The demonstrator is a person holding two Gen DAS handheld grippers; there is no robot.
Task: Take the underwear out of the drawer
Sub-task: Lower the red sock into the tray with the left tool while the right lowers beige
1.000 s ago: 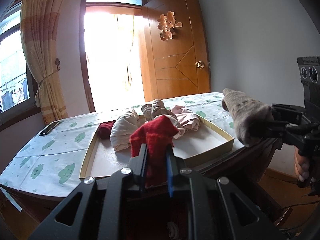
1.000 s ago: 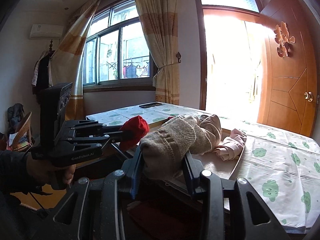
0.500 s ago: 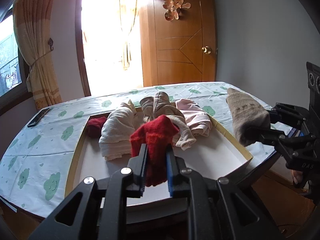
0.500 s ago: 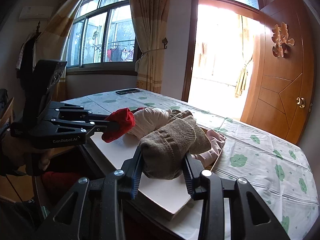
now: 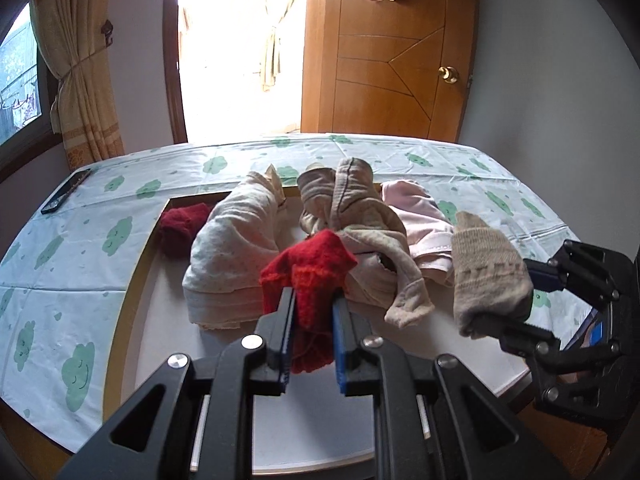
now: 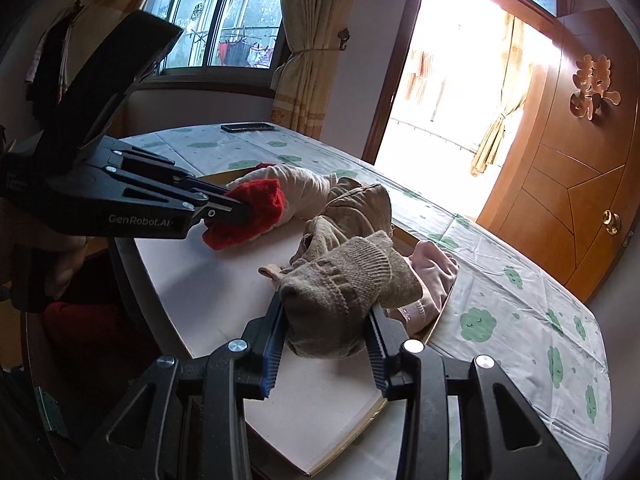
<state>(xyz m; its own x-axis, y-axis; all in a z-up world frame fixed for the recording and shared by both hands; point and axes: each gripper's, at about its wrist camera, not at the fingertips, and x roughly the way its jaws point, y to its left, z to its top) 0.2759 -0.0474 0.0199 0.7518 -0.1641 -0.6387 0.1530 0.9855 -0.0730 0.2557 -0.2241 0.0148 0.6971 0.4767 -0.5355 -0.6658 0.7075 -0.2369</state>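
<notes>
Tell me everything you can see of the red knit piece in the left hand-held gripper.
The red knit piece looks like soft, fuzzy wool, bright red, bunched and crumpled. The left hand-held gripper is shut on its middle: one end bulges above the blue-padded fingers, the other hangs below. It is held over the tray, just in front of the cream garment; whether they touch is unclear.

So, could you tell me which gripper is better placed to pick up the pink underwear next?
Right: the right gripper is nearer the pink underwear, though it must drop its beige sock first.
</notes>
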